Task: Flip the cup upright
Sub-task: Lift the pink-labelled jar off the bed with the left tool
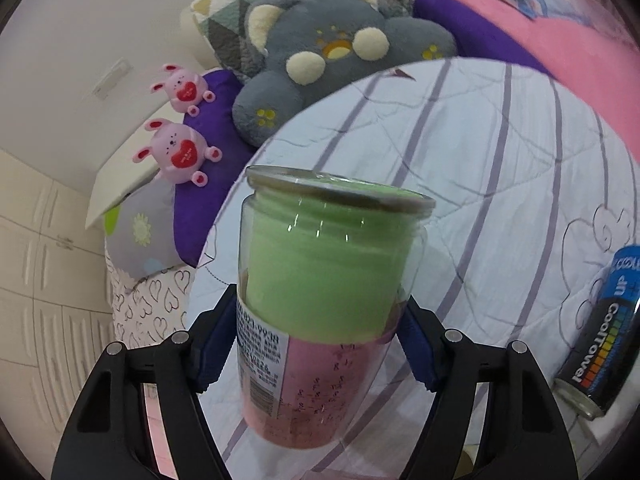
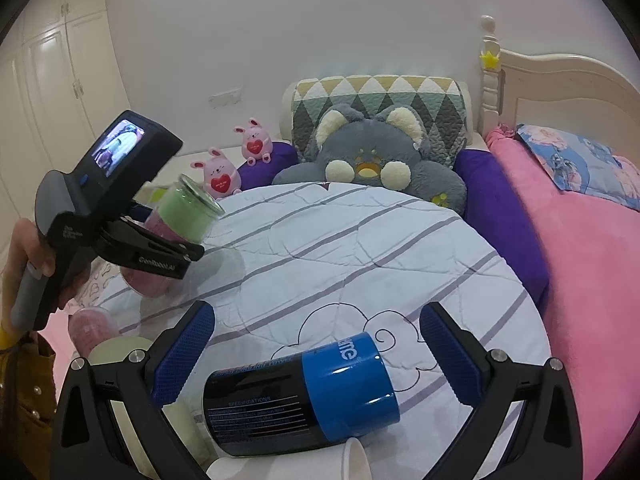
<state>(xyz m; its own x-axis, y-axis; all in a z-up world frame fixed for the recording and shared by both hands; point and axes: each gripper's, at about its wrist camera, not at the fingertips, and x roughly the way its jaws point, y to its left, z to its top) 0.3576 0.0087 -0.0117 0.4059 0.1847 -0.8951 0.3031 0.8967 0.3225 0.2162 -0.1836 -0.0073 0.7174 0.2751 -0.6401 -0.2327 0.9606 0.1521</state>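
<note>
Two pink bunny plushies [image 2: 219,174] [image 2: 255,142] sit at the far left beside one grey plush cushion [image 2: 368,156] and one triangle-patterned pillow [image 2: 380,92]. One clear cup [image 1: 320,300] holding green and pink towels is in one pair of tongs [image 1: 320,332]; one black-and-blue canister [image 2: 300,396] lies near, between the second pair [image 2: 316,356].
</note>
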